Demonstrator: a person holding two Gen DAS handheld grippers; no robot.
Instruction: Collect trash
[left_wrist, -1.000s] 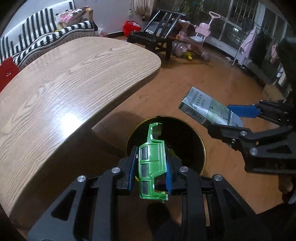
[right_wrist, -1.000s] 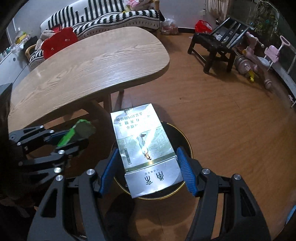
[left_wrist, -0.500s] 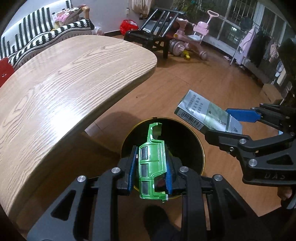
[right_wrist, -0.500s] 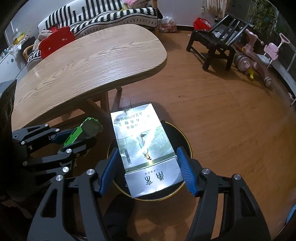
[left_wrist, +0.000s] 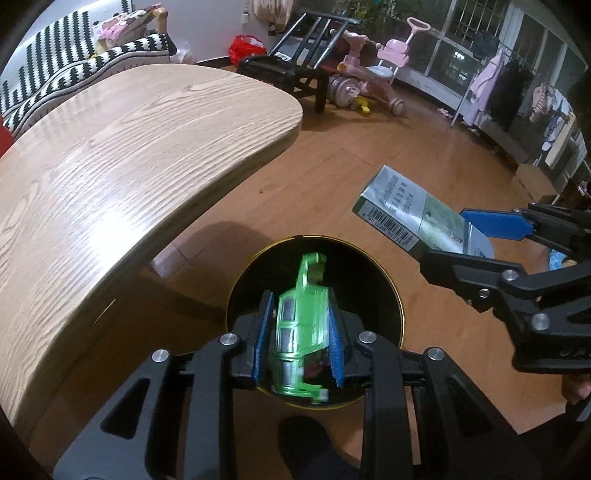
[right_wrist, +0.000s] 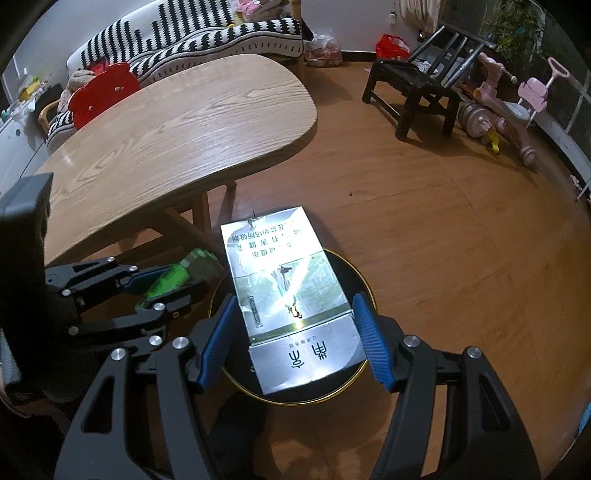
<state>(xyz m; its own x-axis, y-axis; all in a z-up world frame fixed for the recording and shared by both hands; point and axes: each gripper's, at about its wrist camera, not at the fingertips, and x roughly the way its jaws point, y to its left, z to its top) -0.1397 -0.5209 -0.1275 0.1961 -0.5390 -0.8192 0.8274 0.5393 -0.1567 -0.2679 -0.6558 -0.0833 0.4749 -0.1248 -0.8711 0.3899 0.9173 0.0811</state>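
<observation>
My left gripper (left_wrist: 300, 334) is shut on a green plastic toy car shell (left_wrist: 301, 330), held right above the dark mouth of a round black bin with a gold rim (left_wrist: 384, 280). In the right wrist view the same green shell (right_wrist: 173, 277) pokes out of the left gripper (right_wrist: 173, 280) at the bin's left edge. My right gripper (right_wrist: 293, 328) is shut on a flattened silver carton (right_wrist: 288, 295) with printed characters, over the bin (right_wrist: 364, 291). From the left wrist view that carton (left_wrist: 413, 218) hangs just right of the bin.
A light wooden table (left_wrist: 110, 166) sits left of the bin, its legs (right_wrist: 199, 218) close to it. A black chair (right_wrist: 417, 92) and pink ride-on toys (right_wrist: 517, 107) stand across the wooden floor. A striped sofa (right_wrist: 207, 37) lies behind the table.
The left gripper with the green shell has shifted over the bin, which now sits more centrally under it. The right gripper and its carton have stayed almost still.
</observation>
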